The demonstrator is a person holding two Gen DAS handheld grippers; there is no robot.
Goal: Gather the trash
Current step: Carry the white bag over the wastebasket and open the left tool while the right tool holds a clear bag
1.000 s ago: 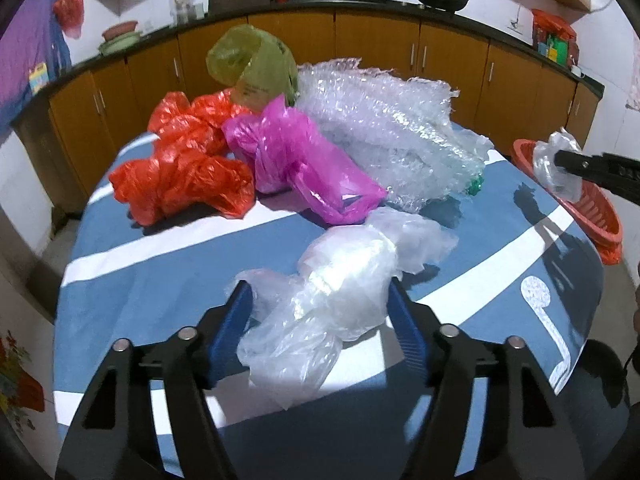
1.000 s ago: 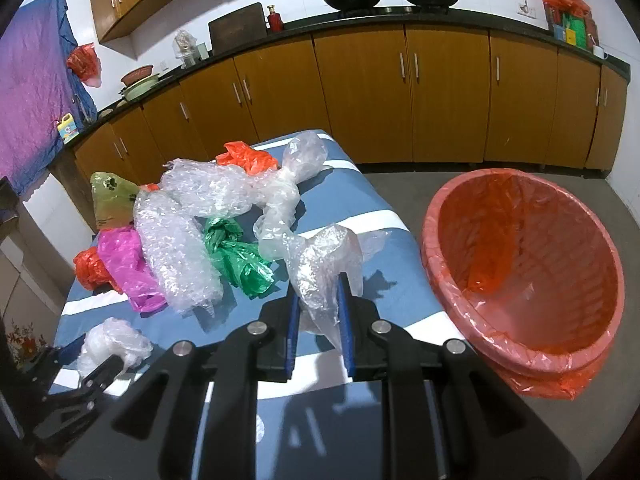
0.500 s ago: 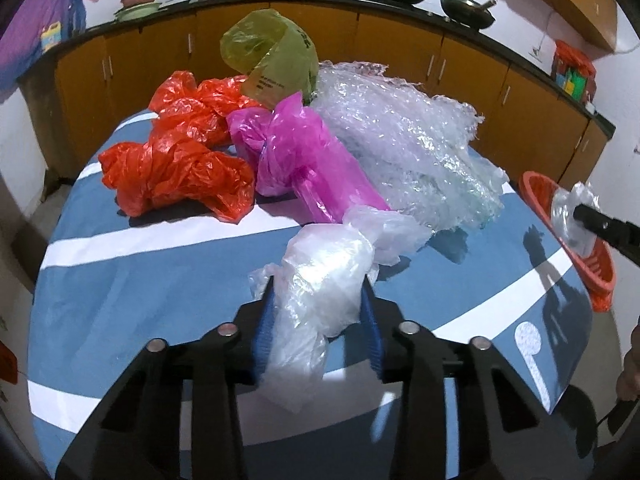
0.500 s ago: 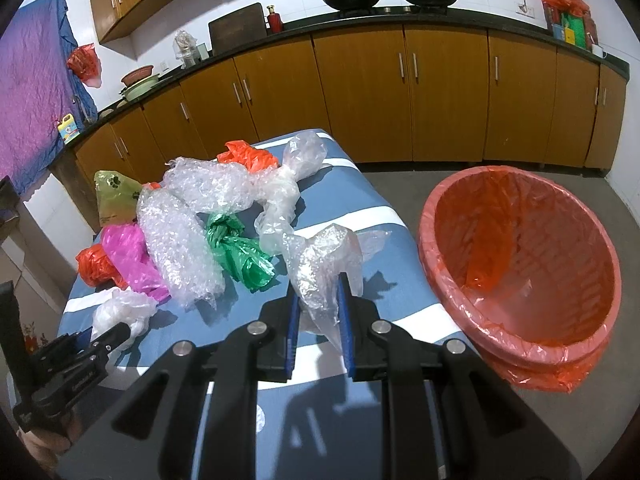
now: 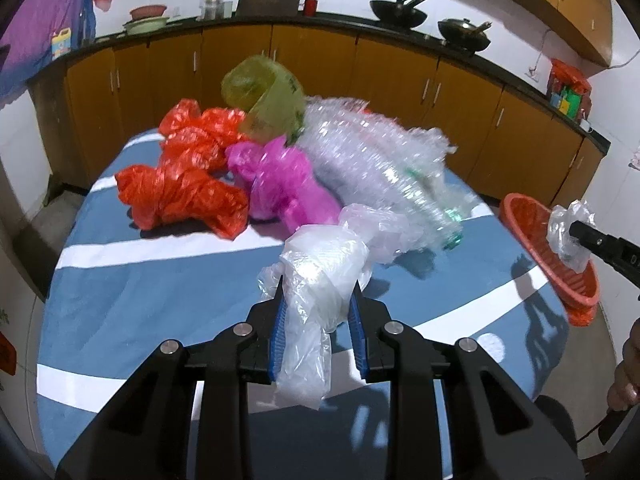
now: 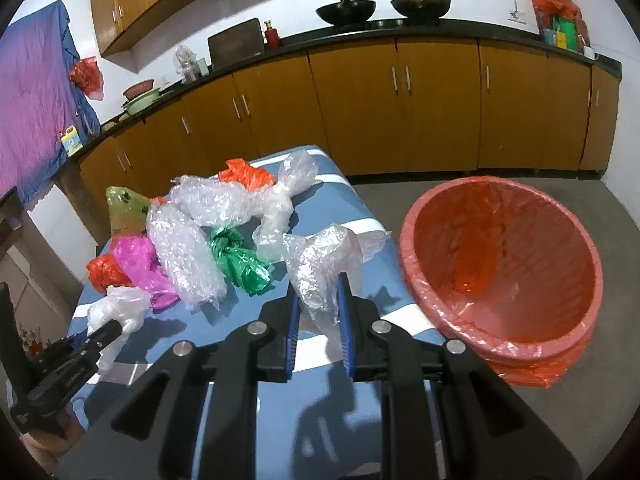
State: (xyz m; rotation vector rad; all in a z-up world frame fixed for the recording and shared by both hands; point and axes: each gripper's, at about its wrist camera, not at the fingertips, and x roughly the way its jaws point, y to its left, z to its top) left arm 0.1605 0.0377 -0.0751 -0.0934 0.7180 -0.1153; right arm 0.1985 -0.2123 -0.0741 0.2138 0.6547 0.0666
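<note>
- Far left of the blue striped table: two knotted orange-red bags, a yellow-green bag standing behind them. Not yet collected.
- Next over: magenta bag, touching a long roll of bubble wrap; in the right wrist view a green bag lies just beside the roll.
- Left gripper: jaws have just been closing and now pinch a white crumpled bag at its middle; loose ends spill above and below the pads. Bag seems lifted off the cloth, likely so it clears the pile.
- Right gripper: jaws drawn nearly together, clamping a clear crumpled bag, held near the table's edge.
- Far right: orange lined basket beside the table, mouth facing both grippers – the likely drop point for the trash; holds little so far.
</note>
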